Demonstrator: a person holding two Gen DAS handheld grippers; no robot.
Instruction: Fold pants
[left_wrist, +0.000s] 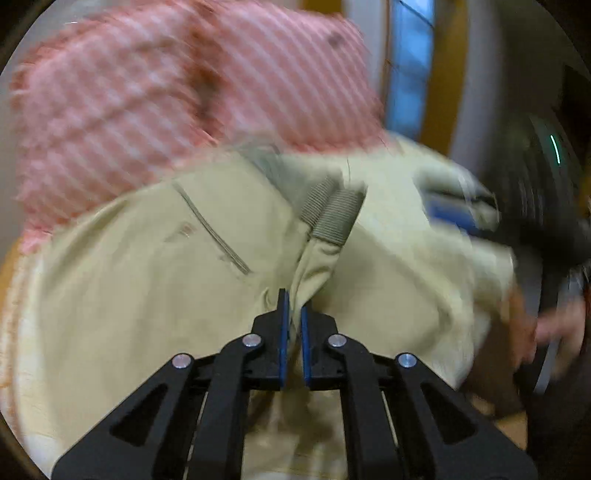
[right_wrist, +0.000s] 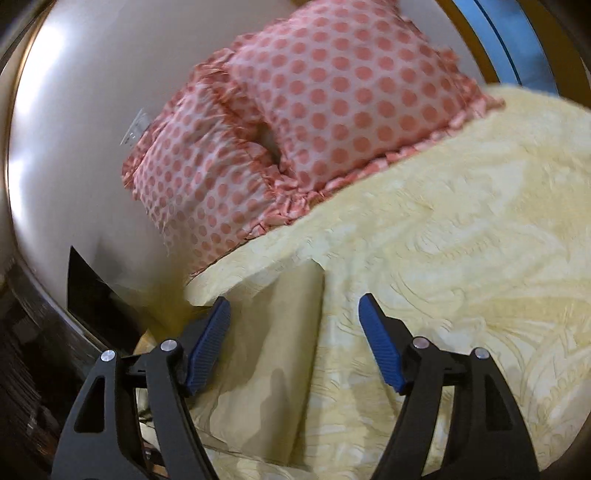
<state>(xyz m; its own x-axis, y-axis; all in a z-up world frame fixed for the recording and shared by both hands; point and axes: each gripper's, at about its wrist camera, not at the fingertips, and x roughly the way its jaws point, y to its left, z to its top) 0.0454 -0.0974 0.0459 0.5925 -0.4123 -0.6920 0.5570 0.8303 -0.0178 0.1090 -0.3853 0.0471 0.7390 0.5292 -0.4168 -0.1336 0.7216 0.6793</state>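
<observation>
Left wrist view shows the left hand-held gripper (left_wrist: 293, 314) pinching a limp fold of the khaki pants (left_wrist: 147, 280), soft, light cloth best held near the ribbed waistband (left_wrist: 338, 216), while the right hand-held gripper (right_wrist: 295, 328) hangs spread above the bed (right_wrist: 461, 258).

Motion blur smears the pillow (left_wrist: 177, 96) and the right tongs (left_wrist: 461, 206).

The khaki pants (left_wrist: 155, 258) I'm folding are bunched and lifted in my left view, a pinch of their fabric caught between my left gripper's (left_wrist: 292, 317) closed blue pads. Two ribbed, grey-green cuffs (left_wrist: 334, 212) lie side by side just beyond the pinch, and a slanted pocket seam runs across the cloth to their left. The view is motion-blurred.
</observation>
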